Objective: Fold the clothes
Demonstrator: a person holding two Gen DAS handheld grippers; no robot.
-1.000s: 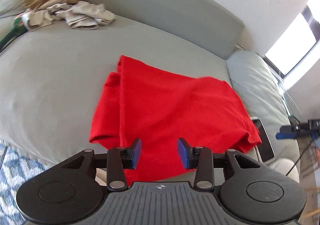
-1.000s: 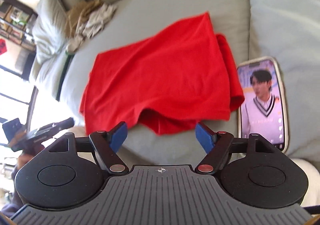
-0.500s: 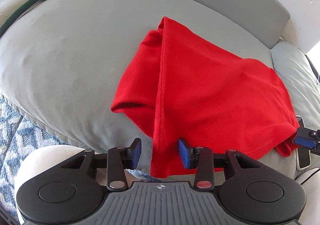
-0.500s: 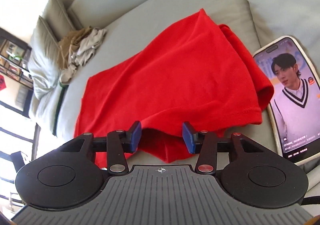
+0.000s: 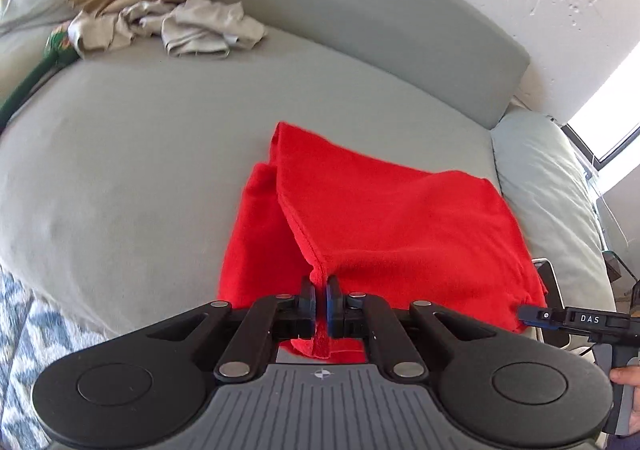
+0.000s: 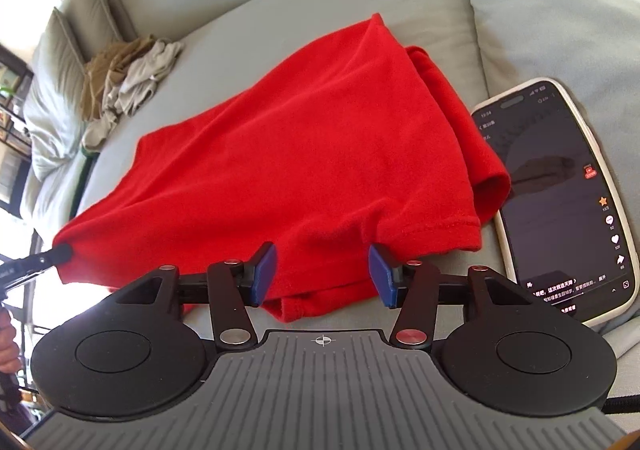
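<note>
Now: left corner pinched, right corner between opening jaws

Now the left gripper (image 5: 319,300) is clenched on the near corner of the red garment (image 5: 384,218), which lies on the grey sofa (image 5: 140,138). From this gripper the cloth runs away toward 12 and 1 o'clock. The right gripper (image 6: 322,274) is opening its jaws; the hem lies between them, not pressed. The phone (image 6: 560,190) lies at 2 o'clock, just beside the sleeve. I judge the right hand must grasp next.

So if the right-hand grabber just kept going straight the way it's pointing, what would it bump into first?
Most likely the red shirt: its near hem already lies between the opening jaws of the right gripper, untouched by them, with the sofa cushion under it. Depth is hard to judge.
</note>
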